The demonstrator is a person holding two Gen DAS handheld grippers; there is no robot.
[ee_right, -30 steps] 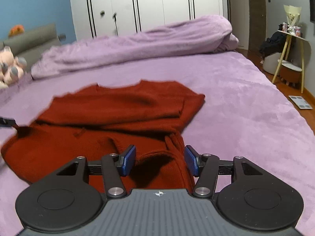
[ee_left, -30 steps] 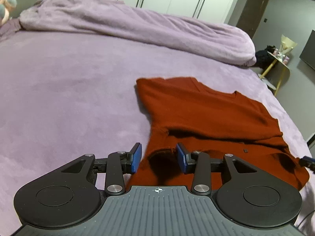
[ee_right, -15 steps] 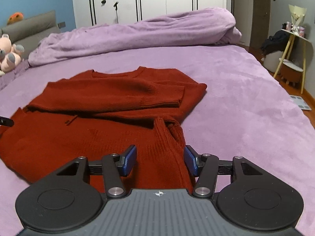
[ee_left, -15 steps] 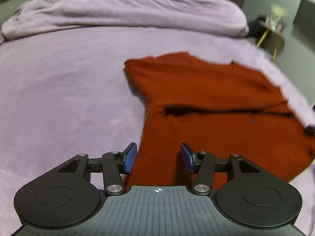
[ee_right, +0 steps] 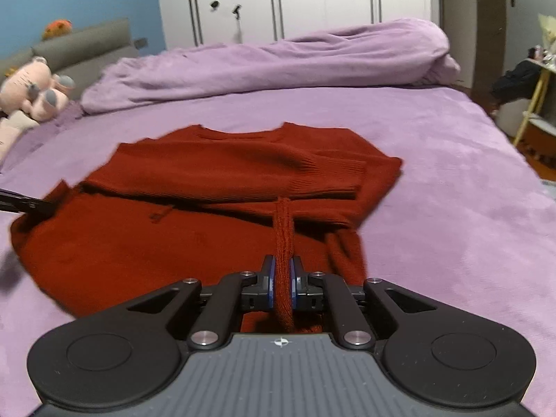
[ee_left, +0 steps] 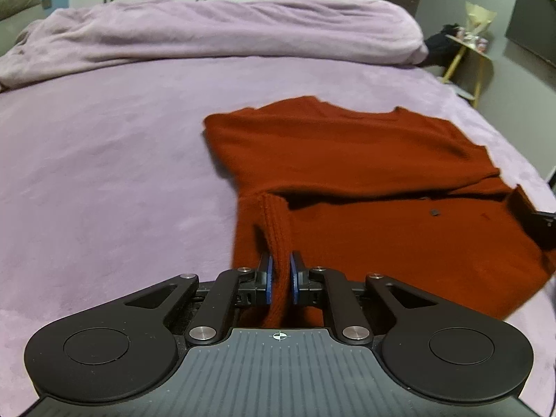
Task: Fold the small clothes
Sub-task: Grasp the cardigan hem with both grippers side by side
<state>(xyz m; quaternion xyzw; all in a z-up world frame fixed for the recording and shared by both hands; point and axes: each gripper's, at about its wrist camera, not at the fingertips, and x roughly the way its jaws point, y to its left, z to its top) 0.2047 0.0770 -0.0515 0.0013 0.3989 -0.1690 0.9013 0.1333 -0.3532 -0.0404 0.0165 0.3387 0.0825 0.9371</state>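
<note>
Both claws have just closed and now pinch the rust-red sweater (ee_left: pixel 365 180) lying on the purple bed (ee_left: pixel 104 173). Left claw (ee_left: pixel 279 276) clamps a raised ridge of knit at the hem's 9 o'clock corner; right claw (ee_right: pixel 282 278) clamps a similar ridge at the 3 o'clock corner.

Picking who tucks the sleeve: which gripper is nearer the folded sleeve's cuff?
Right. The right gripper, just closed on the sweater hem, has the cuff straight ahead. The left gripper, just closed on the hem, is at the sweater's opposite edge.
</note>
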